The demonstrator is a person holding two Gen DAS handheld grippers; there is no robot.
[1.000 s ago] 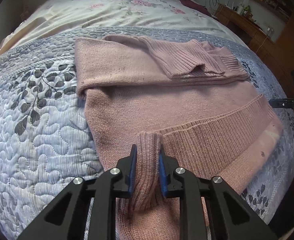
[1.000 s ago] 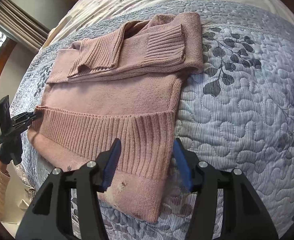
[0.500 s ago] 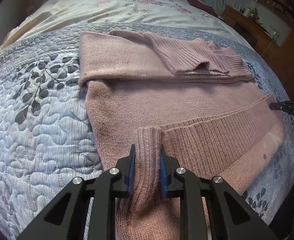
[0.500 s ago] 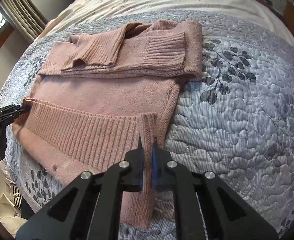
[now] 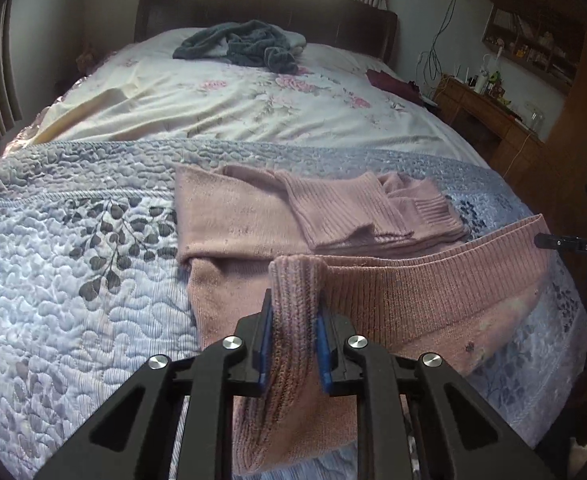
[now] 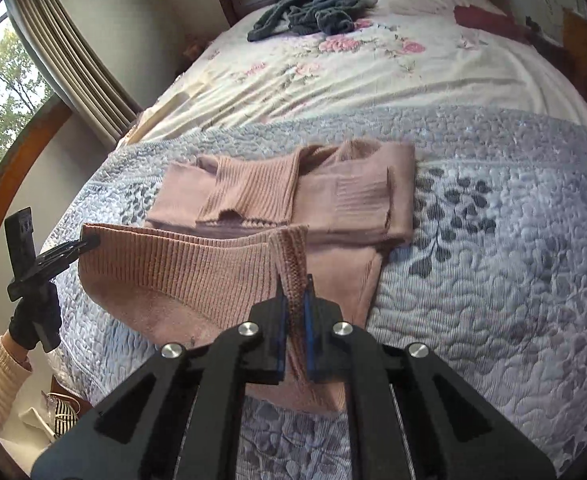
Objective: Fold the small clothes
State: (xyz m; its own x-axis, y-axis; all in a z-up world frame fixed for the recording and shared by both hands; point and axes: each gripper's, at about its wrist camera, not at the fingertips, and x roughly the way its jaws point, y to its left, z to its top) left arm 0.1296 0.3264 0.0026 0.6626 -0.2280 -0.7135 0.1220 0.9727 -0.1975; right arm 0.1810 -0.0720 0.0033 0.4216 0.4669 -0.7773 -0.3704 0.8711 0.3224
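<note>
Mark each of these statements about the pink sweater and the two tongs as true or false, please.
1. The left tongs are shut on the ribbed hem of the pink sweater. True.
2. The right tongs are open and hold nothing. False: they are shut on the hem's other corner.
3. Both sleeves are folded across the upper part of the sweater. True.
4. The sweater lies on a bare wooden floor. False: it lies on a grey-blue quilted bedspread.
5. A dark grey garment lies near the headboard, apart from the sweater. True.
6. The hem lies flat on the bed. False: it is lifted between the two tongs.
</note>
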